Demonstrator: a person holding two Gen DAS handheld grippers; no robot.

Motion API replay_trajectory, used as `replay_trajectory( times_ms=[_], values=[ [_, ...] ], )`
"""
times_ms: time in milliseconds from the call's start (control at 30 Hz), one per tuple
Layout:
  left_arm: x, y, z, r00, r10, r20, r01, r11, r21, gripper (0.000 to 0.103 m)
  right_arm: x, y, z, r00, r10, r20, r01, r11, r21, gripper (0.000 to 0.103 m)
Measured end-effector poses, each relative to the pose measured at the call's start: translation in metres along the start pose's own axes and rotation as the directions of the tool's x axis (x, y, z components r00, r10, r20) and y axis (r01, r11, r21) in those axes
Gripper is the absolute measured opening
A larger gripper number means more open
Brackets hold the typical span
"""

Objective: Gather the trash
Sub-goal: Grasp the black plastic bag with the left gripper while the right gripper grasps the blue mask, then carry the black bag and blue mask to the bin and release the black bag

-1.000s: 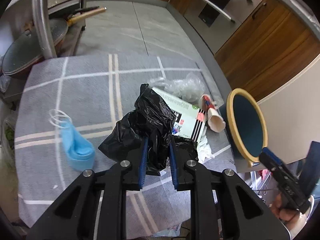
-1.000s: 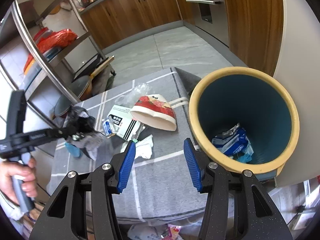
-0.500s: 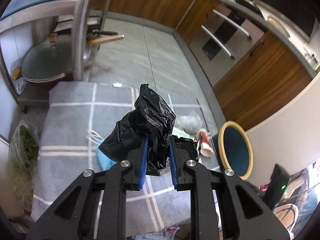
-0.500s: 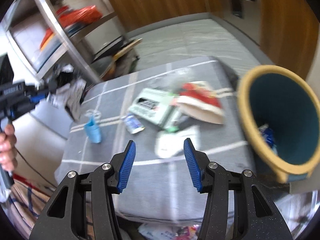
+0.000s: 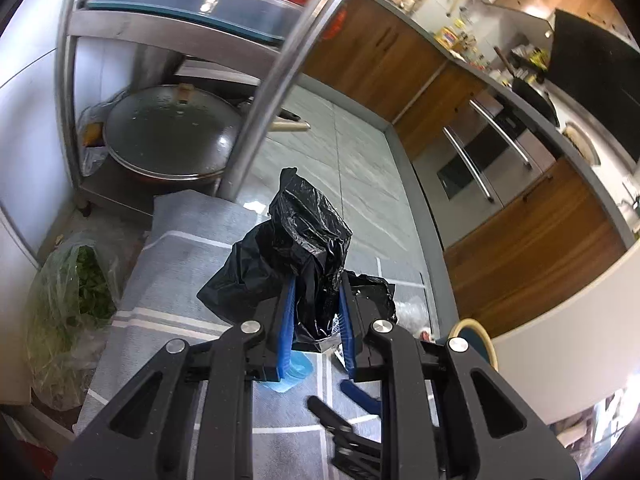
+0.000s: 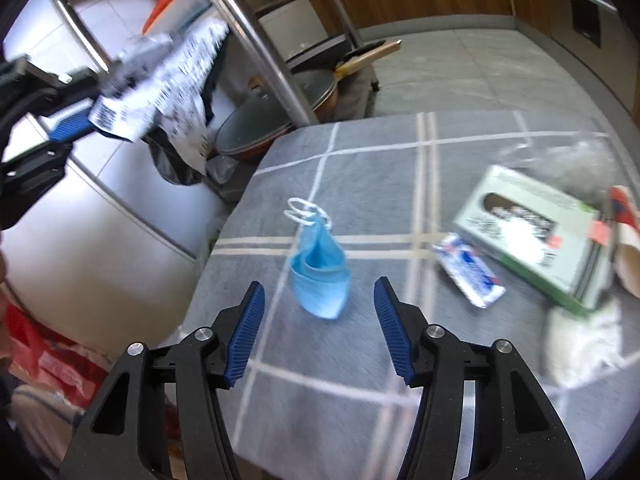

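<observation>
Left gripper (image 5: pixel 316 312): pads pinched on a crumpled black bag (image 5: pixel 298 248), held up above the grey checked cloth (image 5: pixel 176 280) that covers the table. Seen from the left wrist only: a bag of greens (image 5: pixel 76 312) on the floor past the cloth's left edge, a glass pan lid (image 5: pixel 172 132) on the low shelf of a steel rack (image 5: pixel 264 92), wooden cabinets (image 5: pixel 532 248), and the yellow rim of a bin (image 5: pixel 486 340) peeping out behind the right finger, off the cloth's right edge. Below the bag, a sliver of blue mask (image 5: pixel 296 372) and the tips of the right gripper (image 5: pixel 340 408) lower down.

Right gripper (image 6: pixel 318 320): jaws opening, spread wide, nothing between the pads; hovering over the cloth (image 6: pixel 380 152) with the mask (image 6: pixel 320 276) framed between the fingers, lying near the cloth's left edge, ear loops pointing away. Shown here and not in the other view: a small white-and-blue wrapper (image 6: pixel 470 276) right of the mask, a green-and-white box (image 6: pixel 532 236) further right, a white tissue wad (image 6: pixel 580 340) toward the near right edge, clear plastic (image 6: pixel 576 160) at the far right, and a red-and-white paper cup (image 6: pixel 628 240) at the frame's edge, touching the box. At upper left, blurred, the left gripper (image 6: pixel 68 124) with printed white plastic (image 6: pixel 160 80) among the black bag (image 6: pixel 172 164) it grips, clear of the cloth's left edge.
</observation>
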State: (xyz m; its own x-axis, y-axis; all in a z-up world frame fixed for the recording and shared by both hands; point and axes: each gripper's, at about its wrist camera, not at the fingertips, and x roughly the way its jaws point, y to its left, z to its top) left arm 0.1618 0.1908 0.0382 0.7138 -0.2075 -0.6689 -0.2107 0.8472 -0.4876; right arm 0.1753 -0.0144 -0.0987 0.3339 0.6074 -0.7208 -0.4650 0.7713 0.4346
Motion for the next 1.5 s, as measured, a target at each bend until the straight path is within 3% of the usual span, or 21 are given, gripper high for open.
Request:
replay_trajectory(
  times_ms=[167, 200, 233, 433, 667, 933, 1267, 1500],
  values=[
    [-0.002, 0.009, 0.004, 1.000, -0.009, 0.006, 0.009, 1.000, -0.026, 0.019, 0.033, 0.008, 0.006, 0.999, -0.023, -0.043, 0.022, 1.000, -0.011, 0.059],
    [-0.001, 0.008, 0.004, 1.000, -0.009, 0.006, 0.009, 1.000, -0.024, 0.019, 0.039, 0.008, 0.006, 0.998, -0.035, -0.051, 0.035, 0.999, -0.008, 0.054],
    [0.000, 0.007, 0.003, 1.000, -0.009, 0.004, 0.009, 1.000, -0.022, 0.019, 0.043, 0.006, 0.007, 0.997, -0.040, -0.059, 0.040, 0.999, -0.006, 0.039],
    [0.004, -0.005, 0.001, 1.000, -0.013, 0.004, 0.013, 1.000, 0.007, 0.019, 0.032, 0.010, 0.002, 0.998, -0.027, -0.051, 0.026, 0.999, -0.024, 0.032],
    [0.004, -0.024, 0.000, 0.999, -0.031, 0.016, 0.031, 0.999, 0.031, 0.019, -0.015, -0.006, -0.001, 0.999, -0.039, 0.000, 0.039, 0.999, -0.026, 0.025],
    [0.006, -0.052, -0.004, 0.997, -0.072, 0.019, 0.070, 0.996, 0.059, 0.019, -0.098, -0.032, -0.007, 0.991, -0.083, 0.107, 0.085, 0.996, -0.011, 0.021],
    [0.016, -0.093, -0.019, 0.991, -0.130, -0.015, 0.131, 0.986, 0.102, 0.019, -0.191, -0.075, -0.022, 0.962, -0.176, 0.209, 0.170, 0.984, 0.046, 0.020],
    [0.027, -0.138, -0.039, 0.985, -0.160, -0.057, 0.168, 0.970, 0.178, 0.019, -0.243, -0.117, -0.044, 0.930, -0.270, 0.248, 0.244, 0.961, 0.132, 0.020]
  ],
)
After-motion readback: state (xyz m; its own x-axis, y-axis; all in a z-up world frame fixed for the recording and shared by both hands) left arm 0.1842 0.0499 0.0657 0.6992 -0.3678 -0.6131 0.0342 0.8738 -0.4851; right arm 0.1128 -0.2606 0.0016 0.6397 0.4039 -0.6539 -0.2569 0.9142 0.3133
